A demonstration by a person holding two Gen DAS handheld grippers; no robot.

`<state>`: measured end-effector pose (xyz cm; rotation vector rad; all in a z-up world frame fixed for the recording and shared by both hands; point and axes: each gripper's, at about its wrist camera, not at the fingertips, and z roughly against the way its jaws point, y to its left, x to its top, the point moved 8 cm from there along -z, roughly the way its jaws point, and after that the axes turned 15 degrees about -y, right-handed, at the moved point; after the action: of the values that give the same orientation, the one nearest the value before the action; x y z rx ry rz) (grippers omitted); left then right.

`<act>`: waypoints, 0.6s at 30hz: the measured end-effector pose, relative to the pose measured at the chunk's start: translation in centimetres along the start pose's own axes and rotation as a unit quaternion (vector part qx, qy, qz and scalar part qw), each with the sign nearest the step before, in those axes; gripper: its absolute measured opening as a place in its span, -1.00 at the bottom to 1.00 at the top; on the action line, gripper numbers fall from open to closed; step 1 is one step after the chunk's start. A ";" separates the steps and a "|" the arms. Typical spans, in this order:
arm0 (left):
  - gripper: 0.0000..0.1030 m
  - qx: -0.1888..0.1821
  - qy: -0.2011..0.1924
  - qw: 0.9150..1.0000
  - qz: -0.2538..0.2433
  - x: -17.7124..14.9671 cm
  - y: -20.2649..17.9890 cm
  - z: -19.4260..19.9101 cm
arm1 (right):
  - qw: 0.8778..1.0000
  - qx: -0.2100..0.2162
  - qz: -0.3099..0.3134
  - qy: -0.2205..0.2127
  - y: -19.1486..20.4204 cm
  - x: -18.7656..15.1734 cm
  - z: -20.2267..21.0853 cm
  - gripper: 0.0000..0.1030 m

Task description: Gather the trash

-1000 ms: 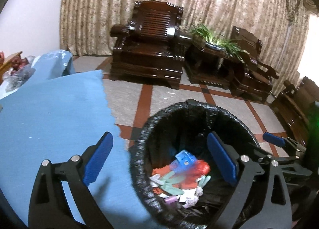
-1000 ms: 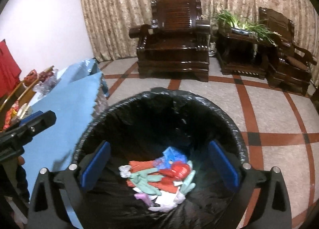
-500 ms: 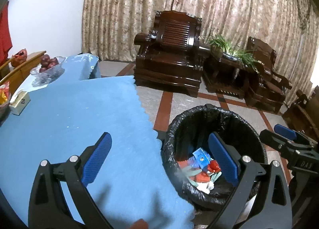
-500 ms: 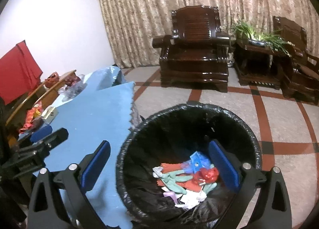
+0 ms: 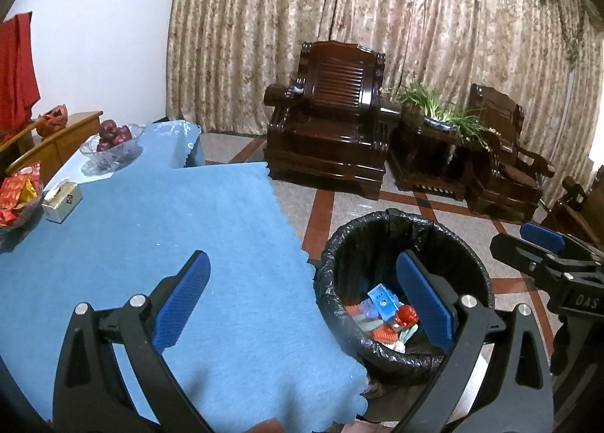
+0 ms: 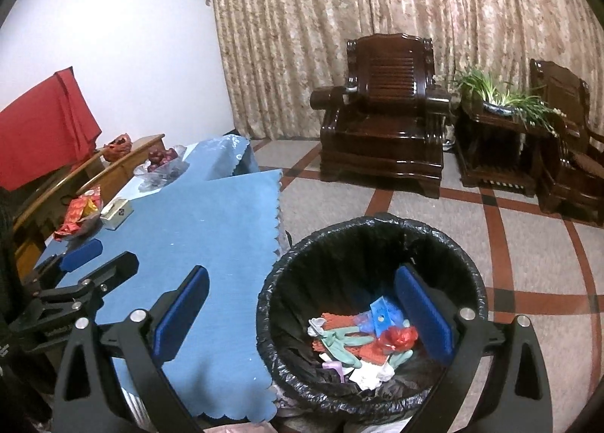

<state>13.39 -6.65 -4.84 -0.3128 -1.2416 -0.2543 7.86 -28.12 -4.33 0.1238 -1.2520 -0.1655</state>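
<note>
1. Left gripper: fingers spread wide apart, nothing between them; the left one over the blue cloth, the right one over the bin.
2. Right gripper: fingers likewise wide apart and empty; the left one over the cloth edge, the right one over the bin's opening.
3. Bin: round, lined with a black bag, standing on the floor just right of the bench.
4. Trash: lies at the bottom of the bin; red, blue, pale green and white scraps in a loose pile, among them a blue tag and a crumpled red wrapper.
5. Bench: covered by the blue cloth with a scalloped edge. At its far left stand a small white box, a dish of red packets and a glass bowl of dark red fruit.
6. Far side of the room: a dark wooden armchair, a side table with a green plant, a second chair to the right, all before a patterned curtain.
7. Far left: a red fabric against the white wall.
</note>
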 end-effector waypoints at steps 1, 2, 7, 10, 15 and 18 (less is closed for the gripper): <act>0.87 0.001 -0.003 1.000 0.000 0.1 0.0 0.3 | 1.000 0.001 0.002 -0.002 0.2 0.1 0.2 0.88; 0.87 0.001 -0.006 1.000 0.001 0.3 0.0 0.6 | 1.000 0.002 0.004 -0.003 0.4 0.2 0.4 0.88; 0.87 0.004 -0.018 1.000 -0.001 0.8 0.0 1.9 | 1.000 0.006 0.011 -0.010 0.9 0.6 1.1 0.88; 0.87 0.006 -0.023 1.000 -0.002 1.0 0.1 2.4 | 1.000 0.010 0.014 -0.012 1.4 0.6 1.4 0.88; 0.87 0.011 -0.029 1.000 -0.002 1.4 0.2 3.1 | 1.000 0.015 0.019 -0.014 2.1 0.7 1.6 0.88; 0.87 0.013 -0.031 0.999 -0.003 1.5 0.3 3.3 | 1.000 0.017 0.021 -0.015 2.2 0.8 1.7 0.88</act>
<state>10.98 -5.16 -2.51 -0.2968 -1.3060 -0.2345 6.59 -26.09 -2.68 0.1247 -1.2864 -0.1099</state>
